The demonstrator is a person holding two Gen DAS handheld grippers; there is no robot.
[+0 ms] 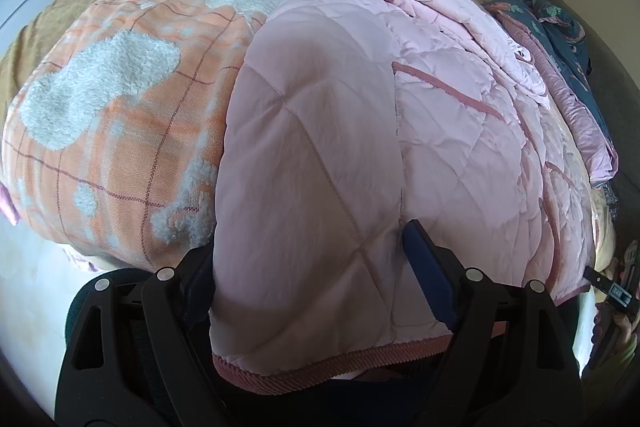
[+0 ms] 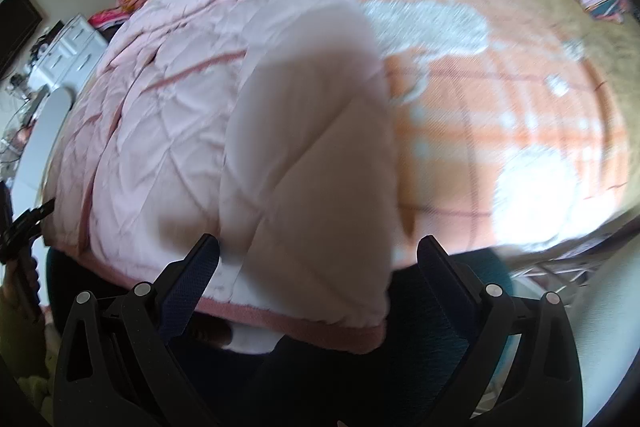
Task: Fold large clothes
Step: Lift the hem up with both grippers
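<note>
A pale pink quilted jacket with darker pink ribbed trim (image 1: 320, 155) is lying on an orange checked blanket with white fleecy patches (image 1: 120, 115), its long axis running away from both cameras, hem nearest. The hem fold is bulging between the fingers of the left gripper (image 1: 308, 267), which are being kept wide; whether it is being pinched cannot be told. The right gripper (image 2: 316, 263) is likewise being held wide around the blurred hem (image 2: 304, 323).
</note>
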